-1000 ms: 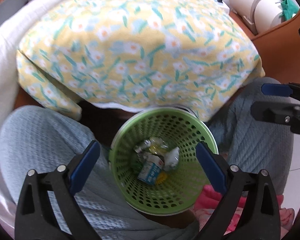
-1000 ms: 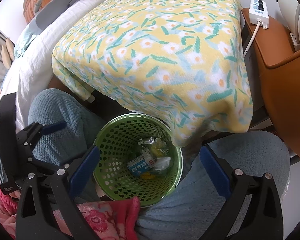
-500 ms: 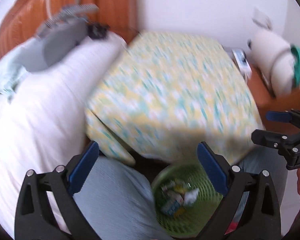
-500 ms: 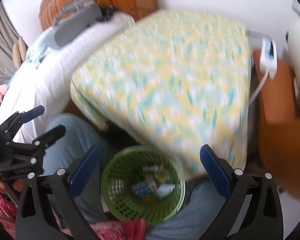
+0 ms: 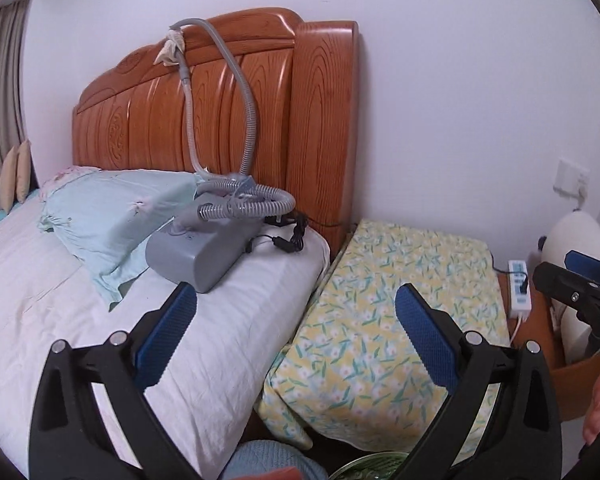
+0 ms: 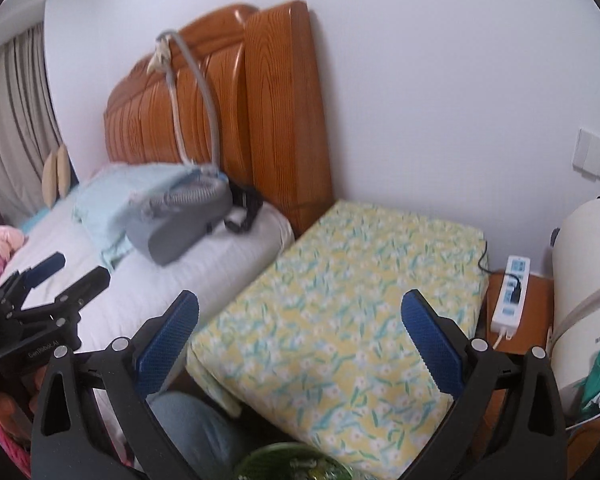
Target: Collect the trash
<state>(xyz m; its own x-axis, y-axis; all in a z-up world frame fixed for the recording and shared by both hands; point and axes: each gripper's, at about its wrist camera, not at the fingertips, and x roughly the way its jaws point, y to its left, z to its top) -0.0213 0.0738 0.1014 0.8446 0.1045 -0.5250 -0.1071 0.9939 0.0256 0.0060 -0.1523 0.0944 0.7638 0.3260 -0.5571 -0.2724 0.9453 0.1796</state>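
My left gripper is open and empty, raised over the bed edge and the yellow floral cushion. My right gripper is open and empty, raised over the same cushion. Only the rim of the green perforated trash basket shows at the bottom edge of the left wrist view and the right wrist view; its trash is almost hidden. The right gripper also shows at the far right of the left wrist view. The left gripper shows at the left of the right wrist view.
A bed with a white sheet, a light-blue pillow and a grey machine with a ribbed hose stands left, before a wooden headboard. A white power strip lies on a brown stand. A white cylinder stands right.
Both grippers have tilted up from the basket between the knees. The views now face the bed, headboard and wall. The basket has dropped to the bottom edge. Both stay open.
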